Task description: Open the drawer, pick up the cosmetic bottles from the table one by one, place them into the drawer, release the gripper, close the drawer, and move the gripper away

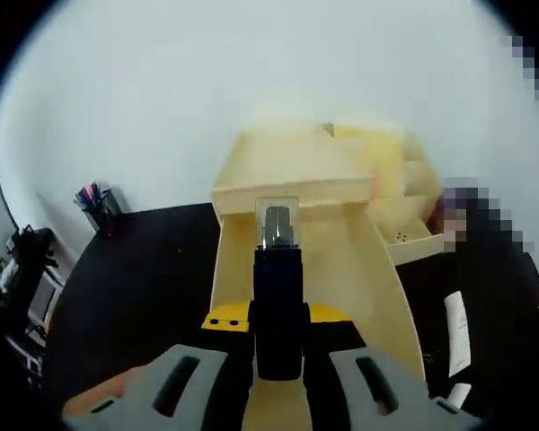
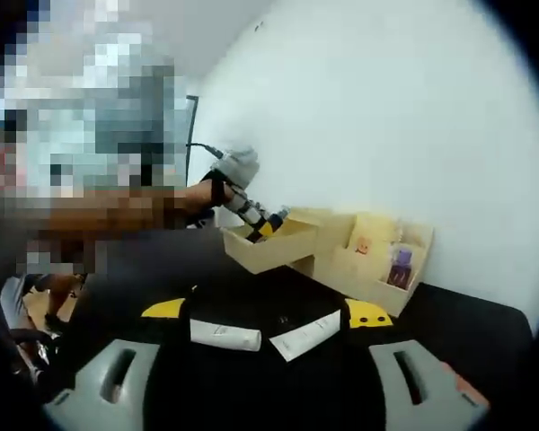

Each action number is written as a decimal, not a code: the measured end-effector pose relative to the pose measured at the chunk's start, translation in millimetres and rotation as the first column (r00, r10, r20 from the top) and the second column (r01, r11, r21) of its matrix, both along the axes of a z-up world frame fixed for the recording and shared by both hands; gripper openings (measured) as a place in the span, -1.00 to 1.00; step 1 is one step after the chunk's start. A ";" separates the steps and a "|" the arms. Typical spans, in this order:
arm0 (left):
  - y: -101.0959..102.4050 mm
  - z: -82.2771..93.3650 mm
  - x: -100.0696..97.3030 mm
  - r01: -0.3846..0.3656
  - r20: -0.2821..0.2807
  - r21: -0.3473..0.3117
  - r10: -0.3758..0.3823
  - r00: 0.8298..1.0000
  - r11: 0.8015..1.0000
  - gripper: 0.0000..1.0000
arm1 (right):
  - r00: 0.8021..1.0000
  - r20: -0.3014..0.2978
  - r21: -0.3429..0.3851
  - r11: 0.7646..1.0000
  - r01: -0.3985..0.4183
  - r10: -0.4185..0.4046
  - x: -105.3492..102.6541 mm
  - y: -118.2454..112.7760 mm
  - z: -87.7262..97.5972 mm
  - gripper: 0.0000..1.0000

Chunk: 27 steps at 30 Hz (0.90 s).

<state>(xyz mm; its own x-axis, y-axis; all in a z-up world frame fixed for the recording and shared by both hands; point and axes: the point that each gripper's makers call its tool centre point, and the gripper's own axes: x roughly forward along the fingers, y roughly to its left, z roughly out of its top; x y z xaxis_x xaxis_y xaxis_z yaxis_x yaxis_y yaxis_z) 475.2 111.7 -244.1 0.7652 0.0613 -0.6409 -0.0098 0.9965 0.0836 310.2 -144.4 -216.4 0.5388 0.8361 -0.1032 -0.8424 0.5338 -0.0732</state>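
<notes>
My left gripper [image 1: 278, 325] is shut on a dark cosmetic bottle [image 1: 278, 287] with a clear cap, which stands upright above the open pale wooden drawer [image 1: 359, 269]. From the right gripper view, the left gripper [image 2: 268, 221] hangs with the bottle [image 2: 275, 216] over the pulled-out drawer [image 2: 274, 244]. My right gripper [image 2: 268, 312] is open low over the black table [image 2: 467, 332], nothing between its yellow-tipped fingers. Two white tubes [image 2: 225, 335] [image 2: 305, 334] lie just beyond its tips. One white tube [image 1: 456, 330] lies right of the drawer.
The wooden cabinet [image 1: 292, 162] stands against a white wall, with a stepped wooden organizer [image 2: 382, 256] beside it holding small items. A pen cup [image 1: 99, 208] stands at the table's far left. A person's arm [image 2: 117, 215] reaches in from the left.
</notes>
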 end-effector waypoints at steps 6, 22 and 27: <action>1.9 -11.8 -2.5 -0.012 -0.052 0.028 0.014 0.999 1.000 -0.70 | 1.000 -0.002 -0.006 1.000 -0.003 0.003 -1.4 1.0 -1.6 0.25; 5.6 -20.8 3.2 -0.026 -0.047 0.087 0.030 0.998 0.996 -0.70 | 1.000 -0.008 -0.004 1.000 -0.005 0.005 -3.3 1.9 -3.4 0.22; 6.3 -14.3 8.3 0.009 -0.002 0.162 -0.009 1.000 0.987 -0.70 | 1.000 -0.010 -0.002 1.000 -0.005 0.005 -2.6 1.3 -2.9 0.21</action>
